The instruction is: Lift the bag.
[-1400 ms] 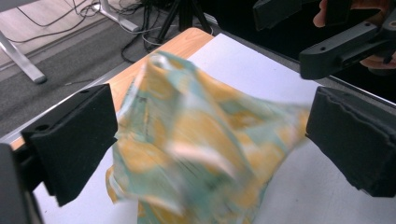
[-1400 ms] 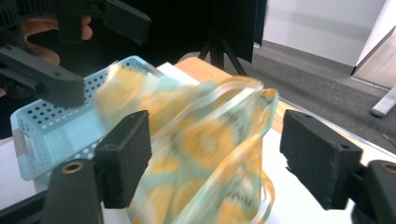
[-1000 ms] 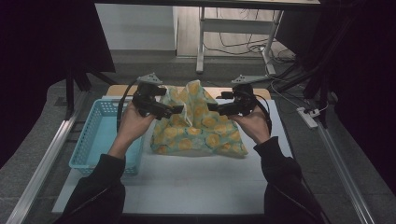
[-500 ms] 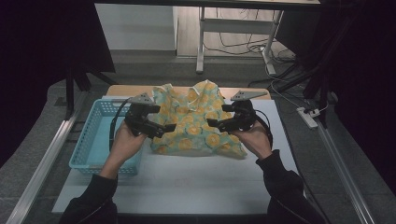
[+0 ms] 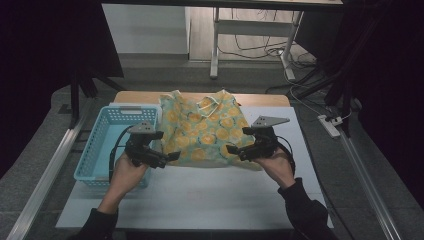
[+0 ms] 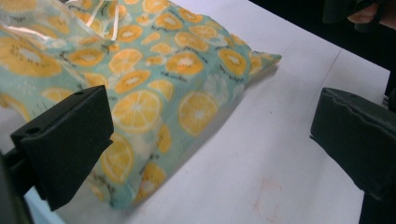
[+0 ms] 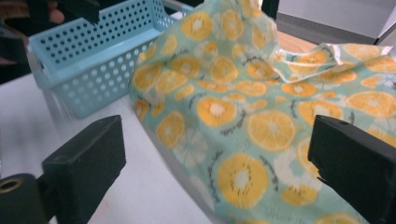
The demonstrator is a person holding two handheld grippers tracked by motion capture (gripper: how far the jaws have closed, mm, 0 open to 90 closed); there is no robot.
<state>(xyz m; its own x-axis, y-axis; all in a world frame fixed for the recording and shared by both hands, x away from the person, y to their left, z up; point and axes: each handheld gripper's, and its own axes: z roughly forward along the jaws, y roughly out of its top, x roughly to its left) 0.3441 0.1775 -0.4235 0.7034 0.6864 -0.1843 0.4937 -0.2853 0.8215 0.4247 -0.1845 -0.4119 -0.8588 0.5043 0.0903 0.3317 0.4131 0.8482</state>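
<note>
Lying flat on the white table [image 5: 200,200], the orange-print cloth [image 5: 202,130] stretches away from me, its near edge running between my two grippers. My left gripper [image 5: 165,158] sits at the near left corner, my right gripper [image 5: 236,151] at the near right. Both jaws are wide apart, holding nothing. A blue basket [image 5: 107,135] touches the cloth's left side.
</note>
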